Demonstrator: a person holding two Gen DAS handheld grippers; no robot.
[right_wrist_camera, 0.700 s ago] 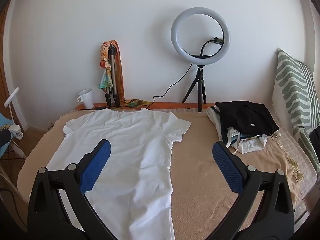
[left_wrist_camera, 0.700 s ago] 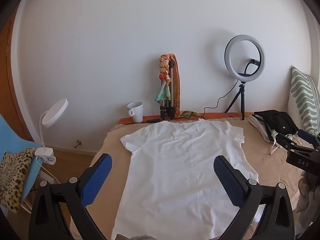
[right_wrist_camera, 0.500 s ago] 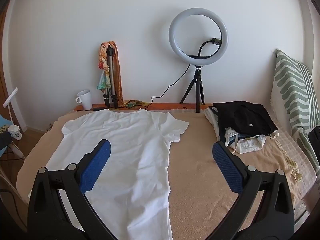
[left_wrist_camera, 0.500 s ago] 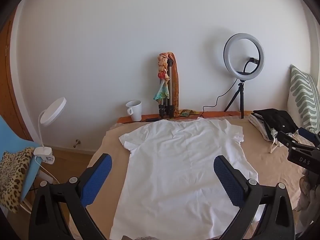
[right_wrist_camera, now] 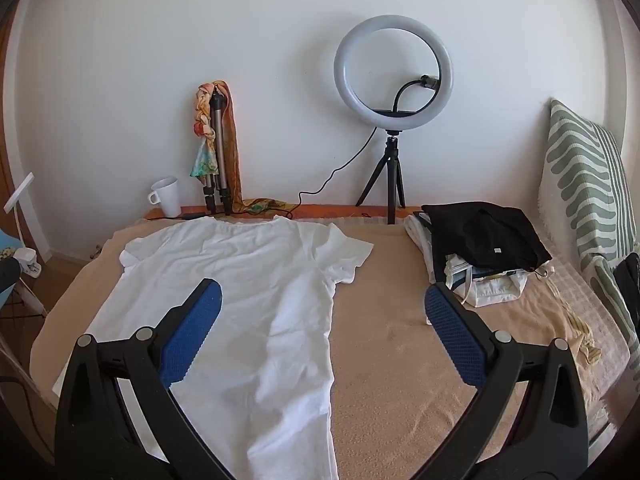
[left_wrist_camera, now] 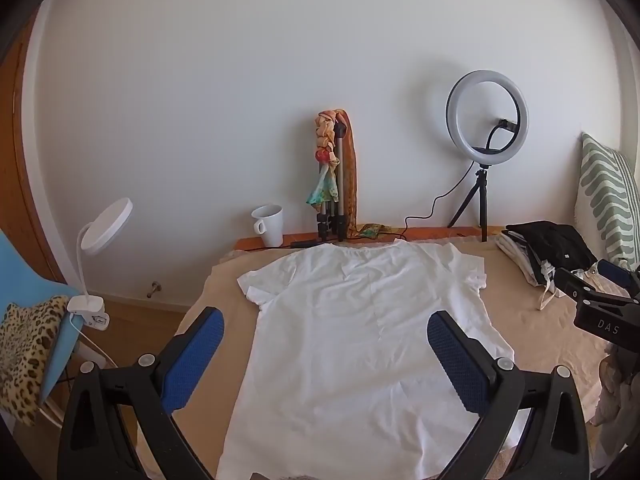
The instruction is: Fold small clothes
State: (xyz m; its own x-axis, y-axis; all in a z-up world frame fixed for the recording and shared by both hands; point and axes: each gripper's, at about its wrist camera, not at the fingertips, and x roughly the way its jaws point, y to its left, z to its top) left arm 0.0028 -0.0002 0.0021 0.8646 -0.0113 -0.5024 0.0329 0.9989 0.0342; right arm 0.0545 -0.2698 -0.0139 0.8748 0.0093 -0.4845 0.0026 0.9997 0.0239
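Note:
A white T-shirt [left_wrist_camera: 360,332] lies spread flat on the beige bed cover [left_wrist_camera: 532,320], collar toward the far wall; it also shows in the right wrist view [right_wrist_camera: 240,300]. My left gripper [left_wrist_camera: 326,350] is open and empty, held above the shirt's lower half. My right gripper [right_wrist_camera: 322,330] is open and empty, above the shirt's right side and the bare cover. The right gripper's body shows at the right edge of the left wrist view [left_wrist_camera: 600,312].
A pile of folded clothes with a black one on top [right_wrist_camera: 480,240] lies at the back right. A ring light on a tripod [right_wrist_camera: 394,80], a folded tripod with scarves [right_wrist_camera: 216,148] and a white mug [right_wrist_camera: 168,196] stand by the wall. A striped pillow [right_wrist_camera: 588,184] is at the right, a desk lamp [left_wrist_camera: 104,232] at the left.
Both grippers have drifted slightly, so the scene shifts a little left in both views. The shirt has not moved and both stay open.

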